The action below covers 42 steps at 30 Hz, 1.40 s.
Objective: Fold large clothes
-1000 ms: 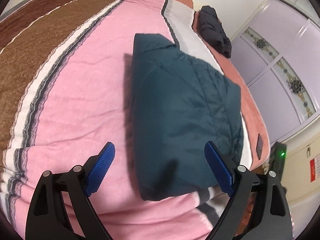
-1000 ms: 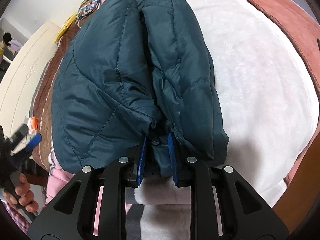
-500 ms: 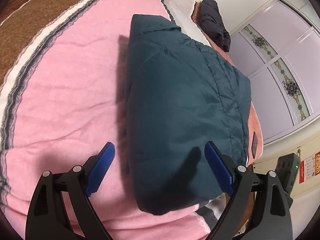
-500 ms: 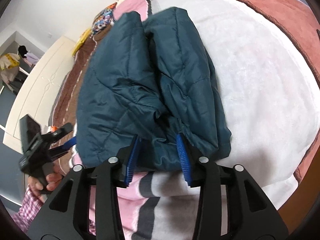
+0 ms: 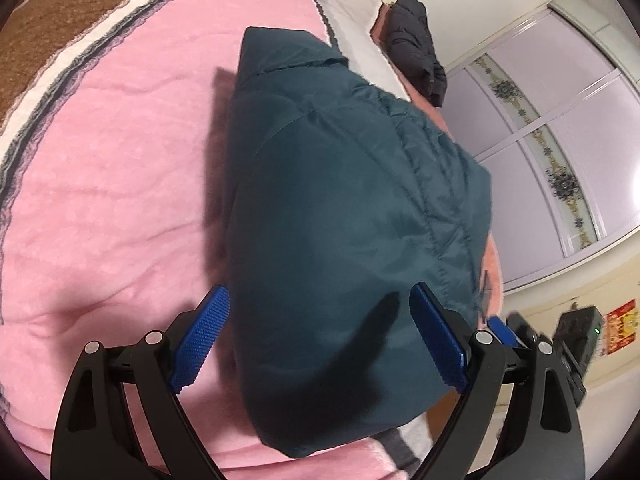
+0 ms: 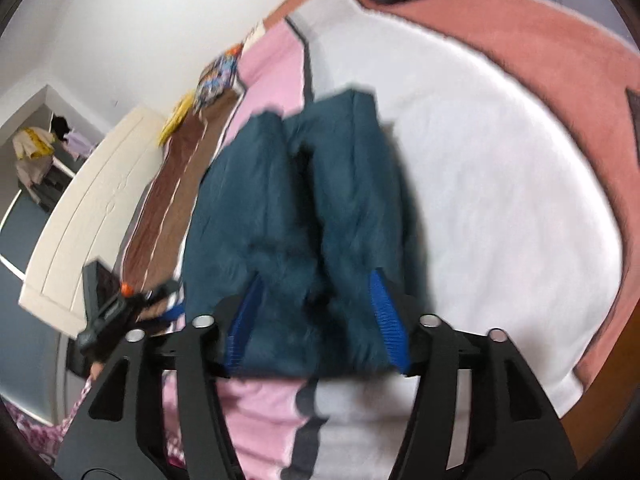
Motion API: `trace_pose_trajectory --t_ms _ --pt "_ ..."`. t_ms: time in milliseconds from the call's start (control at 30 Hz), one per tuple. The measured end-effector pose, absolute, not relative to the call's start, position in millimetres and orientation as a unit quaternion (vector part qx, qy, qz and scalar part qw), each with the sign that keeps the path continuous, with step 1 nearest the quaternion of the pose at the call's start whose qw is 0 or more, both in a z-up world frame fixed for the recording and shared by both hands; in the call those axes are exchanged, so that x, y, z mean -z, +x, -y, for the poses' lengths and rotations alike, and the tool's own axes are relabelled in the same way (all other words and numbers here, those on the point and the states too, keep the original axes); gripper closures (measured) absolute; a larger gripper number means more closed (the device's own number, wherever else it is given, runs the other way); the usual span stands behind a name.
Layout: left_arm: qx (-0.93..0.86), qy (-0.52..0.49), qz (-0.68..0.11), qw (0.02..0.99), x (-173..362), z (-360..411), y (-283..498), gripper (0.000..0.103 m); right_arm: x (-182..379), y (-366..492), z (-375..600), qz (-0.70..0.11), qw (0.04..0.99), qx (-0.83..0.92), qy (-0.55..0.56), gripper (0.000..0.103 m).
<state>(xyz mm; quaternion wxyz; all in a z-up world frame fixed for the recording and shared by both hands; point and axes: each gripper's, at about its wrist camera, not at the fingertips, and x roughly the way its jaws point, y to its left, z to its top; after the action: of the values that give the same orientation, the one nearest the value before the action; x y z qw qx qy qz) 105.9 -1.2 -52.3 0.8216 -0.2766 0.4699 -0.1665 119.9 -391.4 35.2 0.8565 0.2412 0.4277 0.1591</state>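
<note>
On my left, my left hand-held gripper hovers with its jaws wide apart over the near end of the teal puffer jacket, gripping nothing. The jacket lies on the bed, across the pink blanket and onto the white stripe, already doubled into a thick, roughly rectangular bundle; from what I see the main folds are done and what may remain is a last tidy or press, perhaps one more halving. My right hand-held gripper has just been opening: its jaws stand apart on either side of the jacket's near edge, the puffy fabric between them but, as far as the blurred view lets me tell, not pinched. Further right and beyond, a dark garment sits in a heap near the bed's far edge, well apart from the jacket, likely the next piece. A wardrobe with patterned doors stands beside the bed. Nothing lies across the jacket itself.
</note>
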Motion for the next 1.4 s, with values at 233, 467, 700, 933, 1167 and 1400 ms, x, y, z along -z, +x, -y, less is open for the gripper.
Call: trace_pose_trajectory --t_ms 233,467,700,933,1167,1400 --pt "0.177 -0.273 -0.472 0.819 51 1 118 0.013 -8 180 404 -0.473 0.818 -0.152 0.291 0.040" --pt "0.182 -0.239 -0.480 0.824 54 9 135 0.011 19 214 401 -0.519 0.789 -0.156 0.287 0.030" --pt "0.189 -0.245 -0.486 0.817 67 7 150 0.007 53 227 409 -0.561 0.736 -0.189 0.328 0.029" --pt "0.201 -0.243 -0.485 0.816 74 11 157 0.005 61 231 416 -0.577 0.717 -0.205 0.332 0.029" --pt "0.195 -0.235 -0.484 0.820 73 17 159 0.005 59 221 420 -0.570 0.727 -0.205 0.324 0.031" --pt "0.178 -0.231 -0.485 0.824 69 27 159 0.005 56 211 421 -0.561 0.731 -0.209 0.327 0.037"
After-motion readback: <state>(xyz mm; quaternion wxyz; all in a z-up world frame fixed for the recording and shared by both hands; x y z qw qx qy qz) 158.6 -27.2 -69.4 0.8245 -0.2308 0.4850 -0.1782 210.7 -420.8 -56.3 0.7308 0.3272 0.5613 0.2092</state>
